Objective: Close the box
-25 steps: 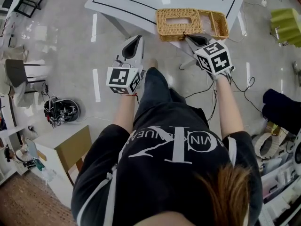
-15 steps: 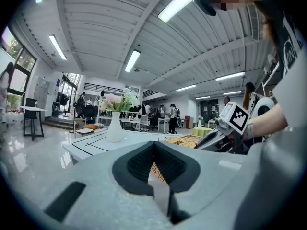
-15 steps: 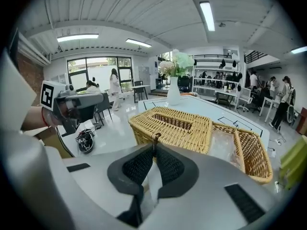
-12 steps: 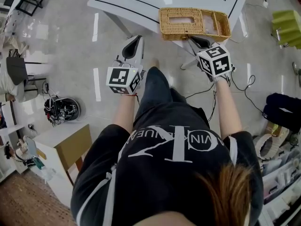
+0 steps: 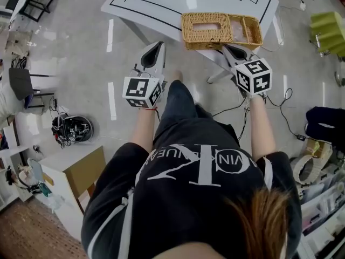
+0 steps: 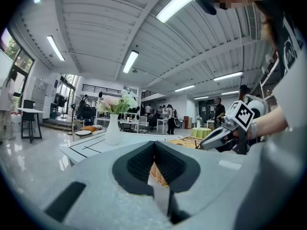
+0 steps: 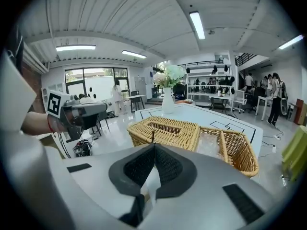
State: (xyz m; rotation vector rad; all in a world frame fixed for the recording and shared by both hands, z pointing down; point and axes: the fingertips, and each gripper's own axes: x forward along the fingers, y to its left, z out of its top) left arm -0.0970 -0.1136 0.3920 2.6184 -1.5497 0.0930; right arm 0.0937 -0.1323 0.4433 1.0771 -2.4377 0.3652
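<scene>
Head view: the white table point(image 5: 161, 4) fills your 12 o'clock, and the wicker box point(image 5: 207, 31) sits at its near edge, toward 1 o'clock. It is still open. The slotted half lies at the 9 o'clock side and the open, lined half lies beside it at 3 o'clock. I judge you are at the approach step, with no hold on the box yet.

Your right gripper point(image 5: 228, 48) hangs at the box's 6 o'clock, near its front edge but apart from it. Its jaws have just been closing and now meet with nothing between them. Your left gripper point(image 5: 157, 46) is well apart at the box's 8 o'clock, over the floor, its jaws also together and empty.

The next move probably calls for parting the right jaws, or using them shut as a pusher, then getting under the edge of one half and swinging it over the other. Which half is the hinged one I cannot tell.

A vase of flowers point(image 7: 168, 102) stands at the table's far end, at 12 o'clock beyond the box and clear of your path. Cables point(image 5: 280, 99) trail on the floor at 3 o'clock, below your right arm. Nothing stands between either gripper and the box.
</scene>
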